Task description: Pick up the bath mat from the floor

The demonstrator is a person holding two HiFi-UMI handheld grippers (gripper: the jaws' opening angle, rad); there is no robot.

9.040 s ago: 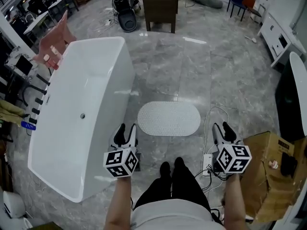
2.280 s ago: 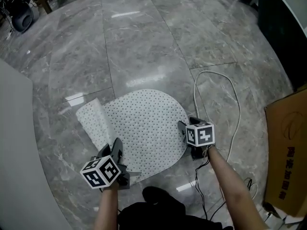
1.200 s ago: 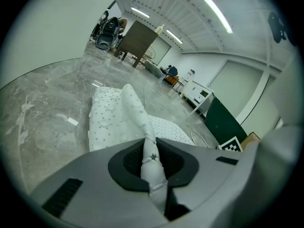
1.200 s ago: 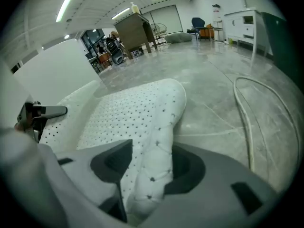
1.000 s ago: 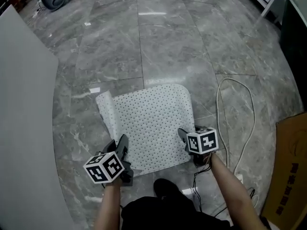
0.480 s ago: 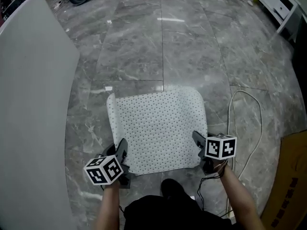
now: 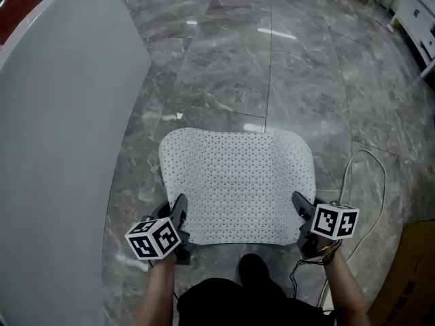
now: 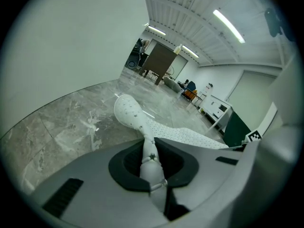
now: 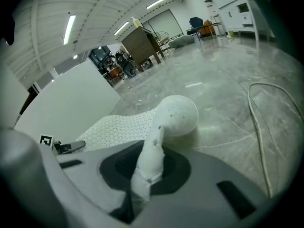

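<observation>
The bath mat (image 7: 238, 185) is white with small dark dots and hangs spread between my two grippers, its far edge still on the grey floor. My left gripper (image 7: 178, 209) is shut on the mat's near left corner; in the left gripper view the mat (image 8: 130, 115) runs pinched out of the jaws (image 8: 152, 163). My right gripper (image 7: 300, 208) holds the near right corner. Its jaws have just been closing, and the right gripper view shows the mat's edge (image 9: 178, 113) squeezed between them (image 9: 149, 167).
The white bathtub wall (image 7: 61, 148) rises close on the left. A white cable (image 7: 370, 175) loops over the floor to the right, with a cardboard box (image 7: 416, 270) beyond it. The person's shoe (image 7: 253, 267) is just behind the mat. Grey marble floor stretches ahead.
The right gripper has shut on the mat's right corner and risen with it. The left gripper has carried its corner along, and the mat's folded left side has drawn out flat.
</observation>
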